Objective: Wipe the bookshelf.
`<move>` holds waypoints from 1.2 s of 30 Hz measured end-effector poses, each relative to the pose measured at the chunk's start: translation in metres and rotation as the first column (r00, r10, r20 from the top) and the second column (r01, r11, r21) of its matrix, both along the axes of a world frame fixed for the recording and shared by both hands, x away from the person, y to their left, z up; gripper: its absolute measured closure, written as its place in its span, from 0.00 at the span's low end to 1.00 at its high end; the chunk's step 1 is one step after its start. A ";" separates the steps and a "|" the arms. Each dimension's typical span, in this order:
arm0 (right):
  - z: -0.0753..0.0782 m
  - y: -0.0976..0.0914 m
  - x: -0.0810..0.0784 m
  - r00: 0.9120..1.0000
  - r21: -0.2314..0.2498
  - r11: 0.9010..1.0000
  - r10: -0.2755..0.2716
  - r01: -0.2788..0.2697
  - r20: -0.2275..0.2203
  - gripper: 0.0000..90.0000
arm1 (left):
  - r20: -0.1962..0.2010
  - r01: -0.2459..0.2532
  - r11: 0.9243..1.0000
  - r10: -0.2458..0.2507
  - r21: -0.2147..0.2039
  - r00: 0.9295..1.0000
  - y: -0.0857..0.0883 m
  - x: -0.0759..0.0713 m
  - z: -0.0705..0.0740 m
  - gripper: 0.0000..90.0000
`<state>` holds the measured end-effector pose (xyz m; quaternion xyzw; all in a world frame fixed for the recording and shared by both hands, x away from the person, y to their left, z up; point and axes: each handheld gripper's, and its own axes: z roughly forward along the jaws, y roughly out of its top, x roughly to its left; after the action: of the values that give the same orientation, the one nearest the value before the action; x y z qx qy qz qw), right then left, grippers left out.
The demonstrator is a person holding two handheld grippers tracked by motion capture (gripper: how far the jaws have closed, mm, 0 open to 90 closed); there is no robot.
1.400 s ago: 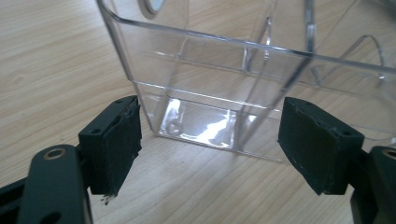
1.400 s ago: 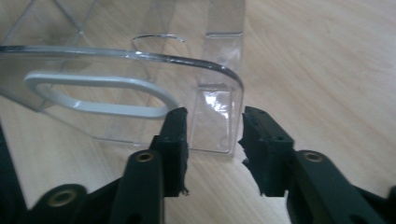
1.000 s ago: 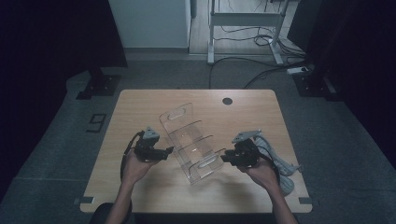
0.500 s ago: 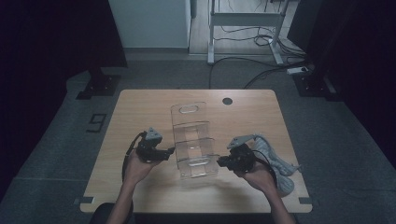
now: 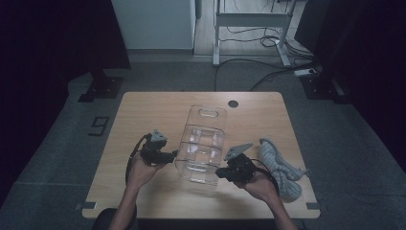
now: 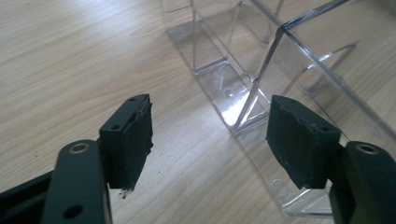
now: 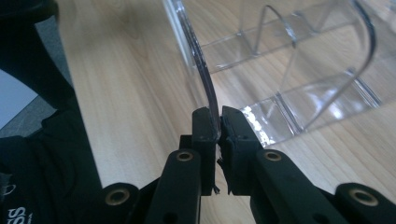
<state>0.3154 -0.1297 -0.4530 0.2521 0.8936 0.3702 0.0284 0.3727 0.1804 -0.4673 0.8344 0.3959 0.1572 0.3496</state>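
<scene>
A clear plastic bin (image 5: 203,143) with inner dividers rests flat in the middle of the wooden table (image 5: 143,110), long side running away from me. My left gripper (image 5: 171,155) is at the bin's left wall. In the left gripper view it (image 6: 210,126) is open, its pads wide apart, with the bin's clear wall edge (image 6: 264,79) rising just beyond the right pad. My right gripper (image 5: 220,172) is at the bin's near right corner. The right gripper view shows it (image 7: 218,122) shut on the thin clear rim (image 7: 201,70).
A crumpled grey cloth (image 5: 280,167) lies on the table to the right of the bin, beside my right hand. A small dark round hole (image 5: 233,103) sits near the table's far edge. Dark floor, cables and a desk frame surround the table.
The bin was tilted and skewed a second ago; it now lies flat and square on the table. My right gripper came lower and nearer with the rim.
</scene>
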 end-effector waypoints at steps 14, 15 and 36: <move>0.004 -0.029 0.008 1.000 0.022 1.000 -0.007 0.007 -0.011 0.76 | 0.013 0.062 0.998 -0.062 -0.031 0.998 0.026 -0.029 0.004 0.23; 0.004 -0.032 0.009 1.000 0.030 1.000 -0.010 0.010 -0.012 0.76 | 0.019 0.066 0.997 -0.066 -0.039 0.998 0.028 -0.033 0.006 0.23; -0.003 -0.016 0.057 0.990 0.048 0.989 -0.138 0.137 0.015 0.73 | 0.032 0.164 0.986 -0.164 -0.006 0.986 -0.005 -0.054 -0.004 0.33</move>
<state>0.3727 -0.1456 -0.4562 0.3103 0.8649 0.3906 0.0559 0.3189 0.1757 -0.4709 0.8600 0.3213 0.1392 0.3711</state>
